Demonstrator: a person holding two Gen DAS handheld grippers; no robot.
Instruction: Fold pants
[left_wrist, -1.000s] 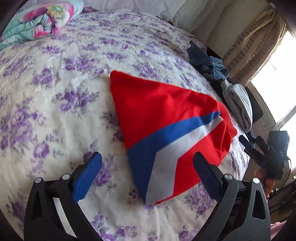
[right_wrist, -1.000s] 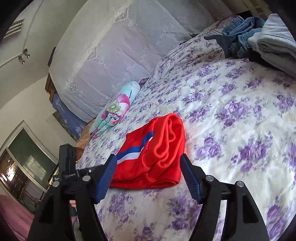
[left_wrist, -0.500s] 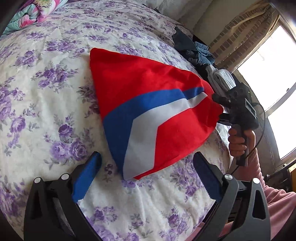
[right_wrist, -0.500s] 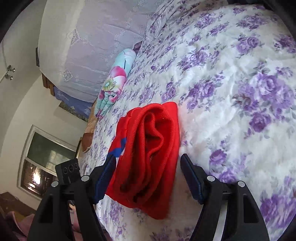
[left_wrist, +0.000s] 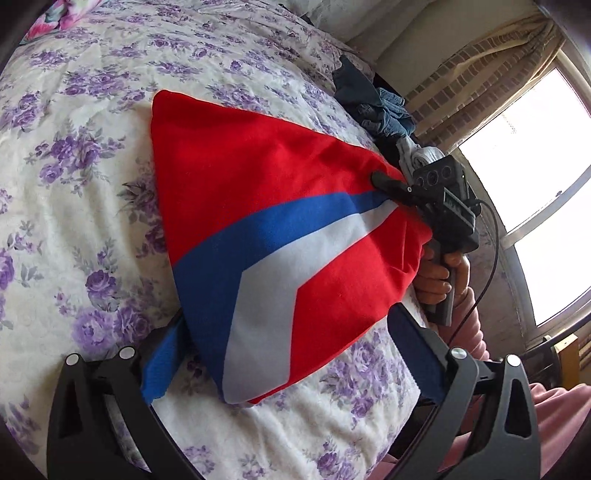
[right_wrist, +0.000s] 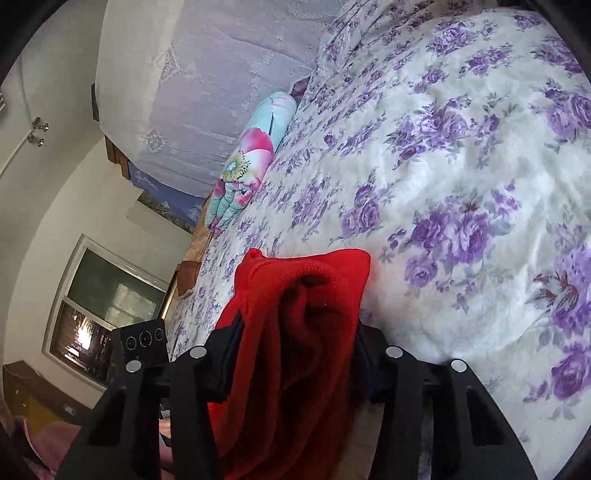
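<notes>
The folded red pants (left_wrist: 280, 236) with a blue and white chevron stripe lie on the floral bedspread (left_wrist: 74, 184). My left gripper (left_wrist: 288, 354) is open, its blue pads on either side of the pants' near corner. My right gripper (right_wrist: 295, 354) is shut on the bunched red edge of the pants (right_wrist: 295, 332); in the left wrist view it (left_wrist: 388, 182) grips the far right edge of the pants.
A pile of dark and denim clothes (left_wrist: 373, 107) and grey clothing (left_wrist: 417, 155) lies at the far side of the bed. A floral pillow (right_wrist: 251, 166) lies by the headboard. A window (left_wrist: 535, 184) is at the right.
My right gripper moved onto the pants' bunched edge and shut on it. My left gripper came closer, its open pads now flanking the near corner.
</notes>
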